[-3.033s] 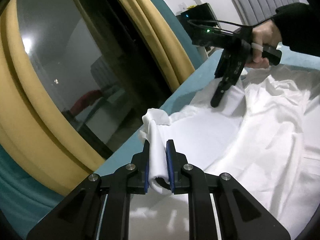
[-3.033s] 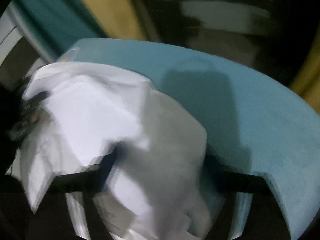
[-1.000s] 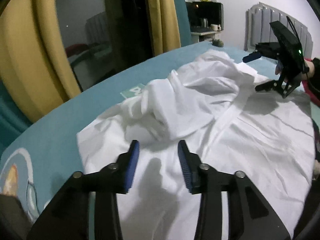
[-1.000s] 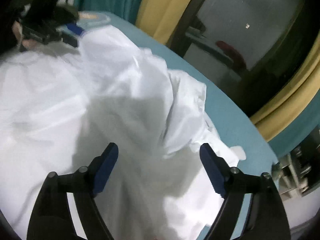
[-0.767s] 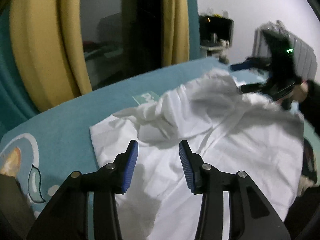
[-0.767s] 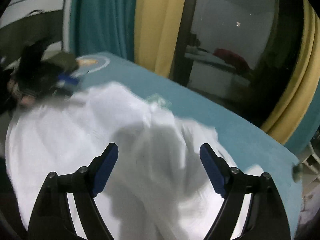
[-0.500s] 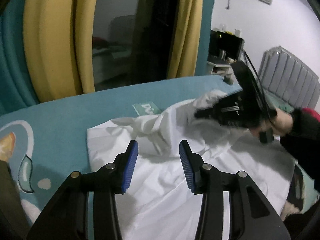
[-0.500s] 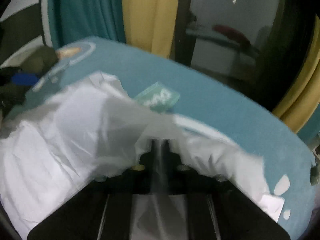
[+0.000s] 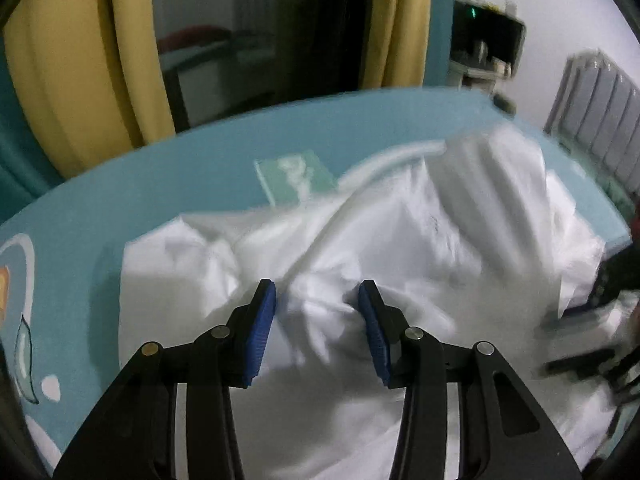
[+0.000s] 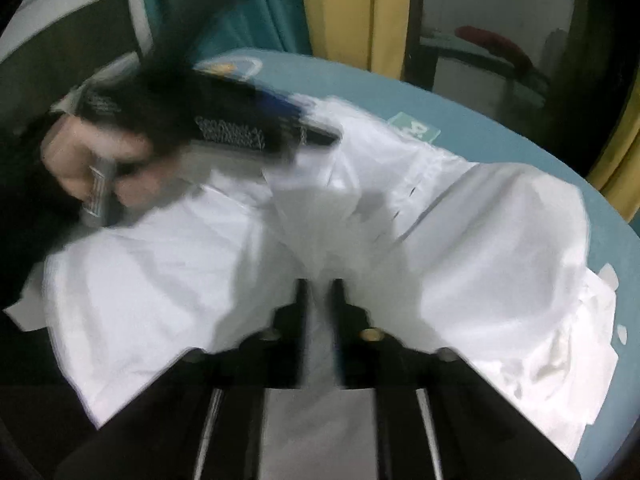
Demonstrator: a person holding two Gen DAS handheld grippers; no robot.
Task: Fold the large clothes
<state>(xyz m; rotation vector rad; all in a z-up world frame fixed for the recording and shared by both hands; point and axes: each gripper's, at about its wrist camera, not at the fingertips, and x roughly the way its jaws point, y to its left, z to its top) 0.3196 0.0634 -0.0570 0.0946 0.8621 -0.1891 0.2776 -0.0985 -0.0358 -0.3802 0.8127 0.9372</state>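
A bedroom at night: a dark glazed door (image 9: pixel 248 40) flanked by yellow and teal curtains (image 9: pixel 72 80), a grey radiator (image 9: pixel 596 120) on the white wall, and in front a bed under a teal printed bedsheet (image 9: pixel 200 168). The large white cotton garment (image 9: pixel 420 240) lies crumpled across that sheet, its bulk running from the near left corner toward the far right, with a raised band or placket crossing diagonally. The left hand-held gripper (image 9: pixel 316 320) points down at a bunched ridge of cloth directly ahead; its blue-padded jaws stand at medium width, nothing pinched, fabric lying beneath and between them. In the right wrist view, the right hand-held gripper (image 10: pixel 319 296) shows narrow jaws with a fold of the white garment rising between them; the jaws are opening, and blur prevents confirming that the pads press the cloth. The person's left hand (image 10: pixel 92 168) shows at left, close over the garment's far edge. Judgement: the fold is incomplete; the left gripper is nearer a graspable ridge.
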